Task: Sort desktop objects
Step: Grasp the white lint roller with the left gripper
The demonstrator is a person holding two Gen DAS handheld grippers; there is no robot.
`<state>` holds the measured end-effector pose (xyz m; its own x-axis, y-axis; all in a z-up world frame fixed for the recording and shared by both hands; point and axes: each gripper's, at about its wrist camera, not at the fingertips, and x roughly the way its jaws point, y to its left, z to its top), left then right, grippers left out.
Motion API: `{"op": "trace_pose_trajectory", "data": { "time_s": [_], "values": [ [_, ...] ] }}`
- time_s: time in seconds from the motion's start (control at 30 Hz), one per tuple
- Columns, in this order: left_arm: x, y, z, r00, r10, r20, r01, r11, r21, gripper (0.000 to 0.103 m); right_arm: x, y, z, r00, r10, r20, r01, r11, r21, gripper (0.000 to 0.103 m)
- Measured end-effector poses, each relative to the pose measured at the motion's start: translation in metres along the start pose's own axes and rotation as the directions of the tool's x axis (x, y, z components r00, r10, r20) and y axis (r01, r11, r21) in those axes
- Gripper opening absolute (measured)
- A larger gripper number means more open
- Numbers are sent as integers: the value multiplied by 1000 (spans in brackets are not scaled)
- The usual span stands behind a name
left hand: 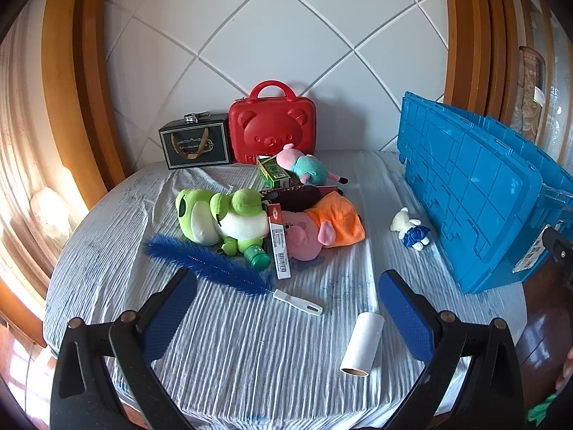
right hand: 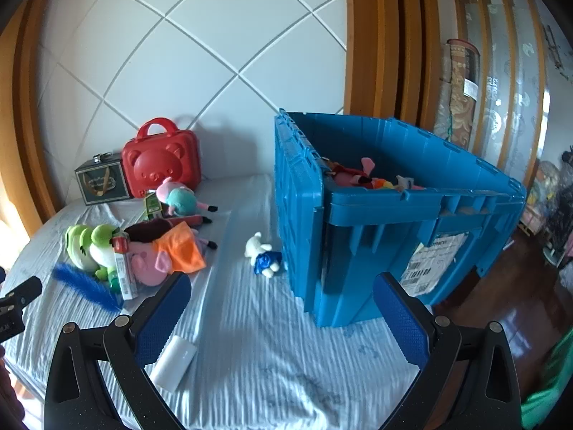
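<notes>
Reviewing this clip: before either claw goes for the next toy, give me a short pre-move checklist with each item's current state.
1. Left claw open, nothing between its fingers: ok.
2. Right claw open, nothing held: ok.
3. Blue crate open on top, toys already inside, room left: ok.
4. Small white bear lies alone beside the crate, free to pick: ok.
5. Green frog plush and pink pig plush are piled with boxes touching them: not ok for a clean single pick.
6. White roll lies near the left claw's finger: cannot tell if it touches.
</notes>
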<state>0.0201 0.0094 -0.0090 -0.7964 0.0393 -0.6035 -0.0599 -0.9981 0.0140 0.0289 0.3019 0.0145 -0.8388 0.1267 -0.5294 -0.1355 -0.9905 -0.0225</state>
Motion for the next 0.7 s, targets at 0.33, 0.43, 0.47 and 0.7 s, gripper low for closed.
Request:
{"op": "trace_pose_trajectory", "data": {
  "time_s": [0.33,0.43,0.47,0.7],
  "values": [
    [15,-7,-1,999,-19,-36,19,1000,10,103,12,0,-3,1000,8,-29,-8,1000,-9,103],
    [25,-10,-4,998,-25,-62,26,1000,16,103,18,1,-5,999,16,-43,-17,1000,-13,103],
    [29,-10,-6,997,-27,-73,29,999,17,103,20,1,-6,999,18,-50,-19,1000,-15,103],
    [72,-28,-27,979,-38,-201,51,997,60,103,55,10,-24,986,52,-161,-59,997,-40,103]
  ]
}}
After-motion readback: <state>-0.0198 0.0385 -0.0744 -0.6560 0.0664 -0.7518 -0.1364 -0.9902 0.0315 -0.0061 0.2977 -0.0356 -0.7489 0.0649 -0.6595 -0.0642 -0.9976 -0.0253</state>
